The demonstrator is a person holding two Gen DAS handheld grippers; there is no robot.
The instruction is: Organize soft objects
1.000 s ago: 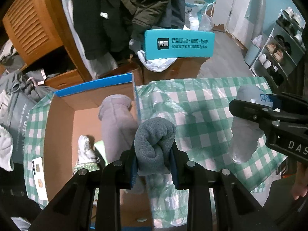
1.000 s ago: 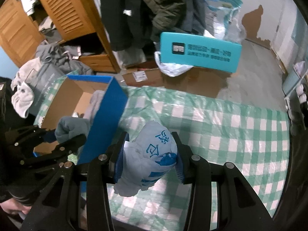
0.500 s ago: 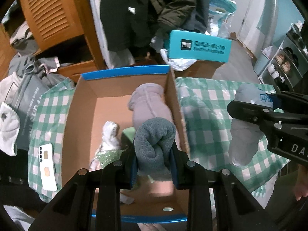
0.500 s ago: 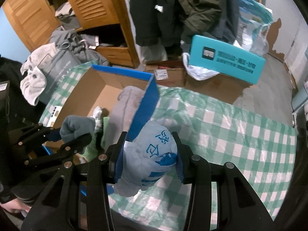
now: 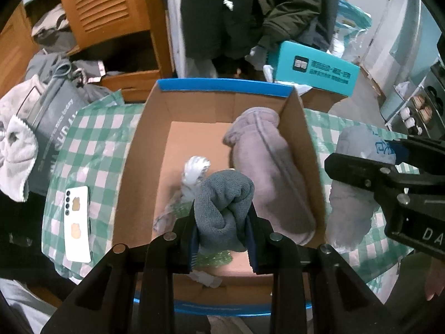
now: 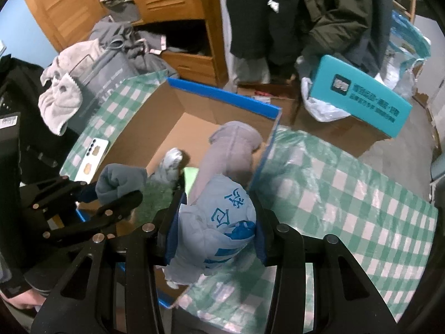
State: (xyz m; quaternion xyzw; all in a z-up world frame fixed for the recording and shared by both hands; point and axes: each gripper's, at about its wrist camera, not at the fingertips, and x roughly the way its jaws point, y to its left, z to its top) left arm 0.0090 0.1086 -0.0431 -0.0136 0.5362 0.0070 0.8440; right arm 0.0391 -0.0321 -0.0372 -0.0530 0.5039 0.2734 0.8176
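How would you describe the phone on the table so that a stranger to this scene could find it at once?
Start at the open cardboard box with the blue rim on the green checked tablecloth. Just outside the box's wall on the wooden wardrobe's side, a white phone lies flat, camera lenses up. It is the only hard, flat thing there; everything nearby is soft cloth.

Black angular left gripper (image 5: pixel 222 231), silver screws, blue pads, right gripper (image 6: pixel 215 224) alike, white lettering

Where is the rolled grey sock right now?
The grey sock is clamped in the left gripper, over the open cardboard box, just left of the long mauve plush lying inside.
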